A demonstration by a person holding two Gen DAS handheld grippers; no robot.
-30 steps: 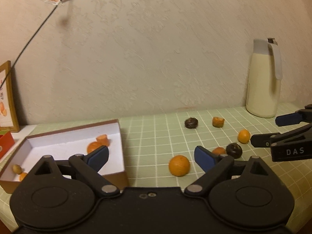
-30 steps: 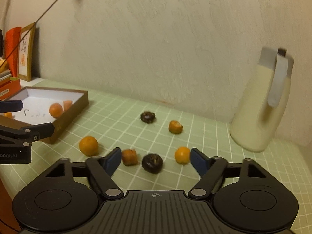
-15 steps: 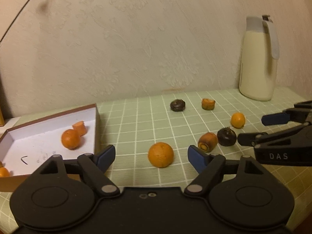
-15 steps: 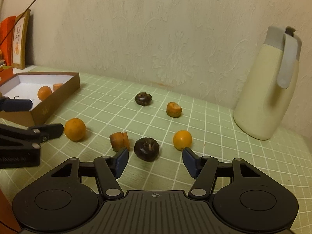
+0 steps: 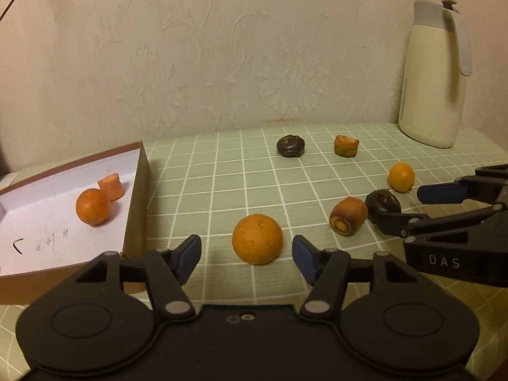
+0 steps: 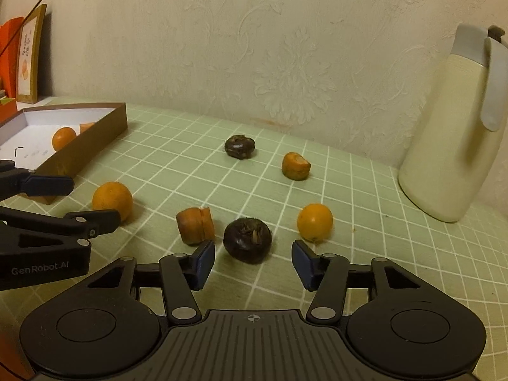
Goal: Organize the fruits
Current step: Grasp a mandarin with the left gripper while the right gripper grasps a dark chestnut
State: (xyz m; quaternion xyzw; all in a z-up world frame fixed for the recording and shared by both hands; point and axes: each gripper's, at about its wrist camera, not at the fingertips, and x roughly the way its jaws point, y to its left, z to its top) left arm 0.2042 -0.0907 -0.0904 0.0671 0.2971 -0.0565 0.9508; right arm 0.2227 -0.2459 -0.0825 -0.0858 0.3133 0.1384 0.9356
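From the left wrist view, the left gripper (image 5: 246, 252) stood with its jaws spread wide, holding nothing. The large orange (image 5: 257, 239) sat on the green checked tablecloth (image 5: 222, 177) just ahead of the gap between the blue pads (image 5: 189, 252), touching neither. To the left of that orange lay the brown-walled box (image 5: 139, 197), with a second orange (image 5: 92, 206) and a carrot piece (image 5: 111, 187) side by side on its white floor. To the right of the large orange lay a carrot chunk (image 5: 348, 216), then a dark round fruit (image 5: 382, 204) just beside it, and a small orange (image 5: 401, 177) behind. Farther back sat another dark fruit (image 5: 290, 146) and another carrot chunk (image 5: 346, 145). The cream jug (image 5: 431, 82) stood against the wall, far right. The right gripper (image 5: 409, 204) reached in from the right, jaws apart, around the near dark fruit.

From the right wrist view, the right gripper (image 6: 253, 260) was open and empty, the dark round fruit (image 6: 247, 240) sitting just ahead of its pads. Left of that fruit lay the carrot chunk (image 6: 196, 225), and farther left the large orange (image 6: 112, 200), partly behind the left gripper (image 6: 92, 201). Right of the fruit sat the small orange (image 6: 315, 222).
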